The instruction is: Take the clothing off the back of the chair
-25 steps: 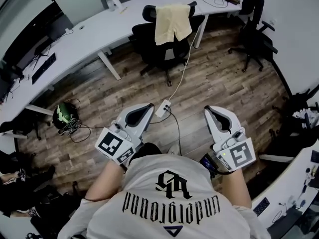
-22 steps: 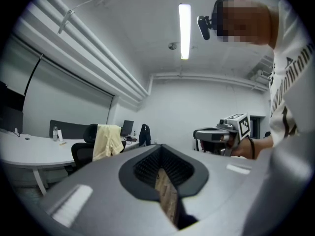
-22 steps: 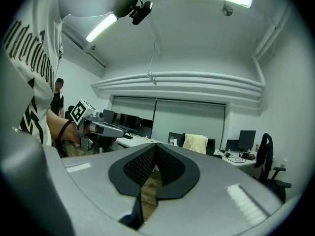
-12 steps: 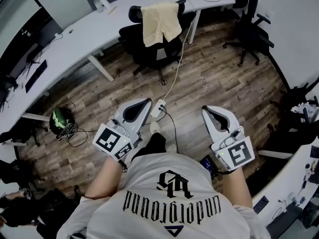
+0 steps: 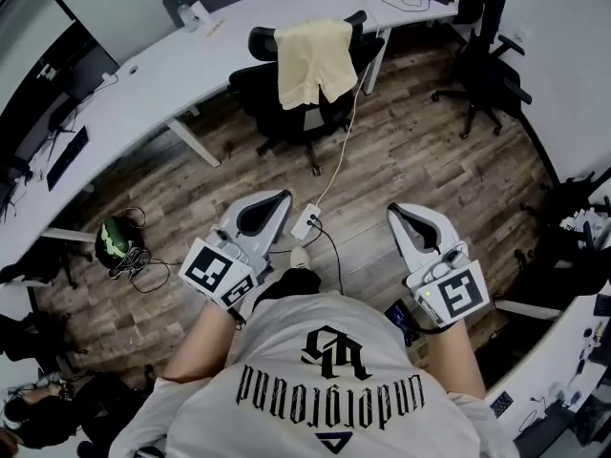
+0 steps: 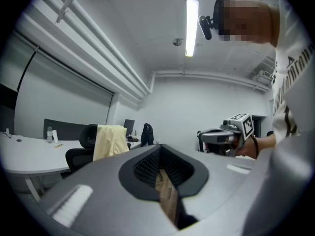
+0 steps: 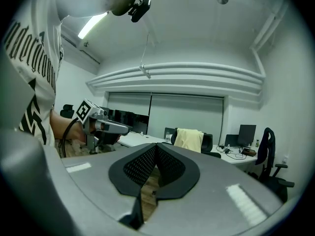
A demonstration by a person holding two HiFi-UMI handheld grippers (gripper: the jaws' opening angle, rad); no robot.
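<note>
A pale yellow garment (image 5: 313, 59) hangs over the back of a black office chair (image 5: 277, 98) pushed up to the long white desk (image 5: 172, 65). The garment shows small in the left gripper view (image 6: 110, 140) and in the right gripper view (image 7: 188, 138). My left gripper (image 5: 277, 198) and right gripper (image 5: 394, 210) are held side by side in front of the person's chest, well short of the chair. Both are shut, with nothing between the jaws.
A white power strip (image 5: 307, 223) lies on the wooden floor with its cable (image 5: 346, 132) running toward the chair. A second black chair (image 5: 487, 46) stands at the right. A green helmet (image 5: 113, 241) with tangled cables lies at the left. Monitors (image 5: 72, 65) stand on the desk.
Both grippers have come forward with the person. The chair with the garment sits a little lower and more central in the head view. Jaws stayed shut.
</note>
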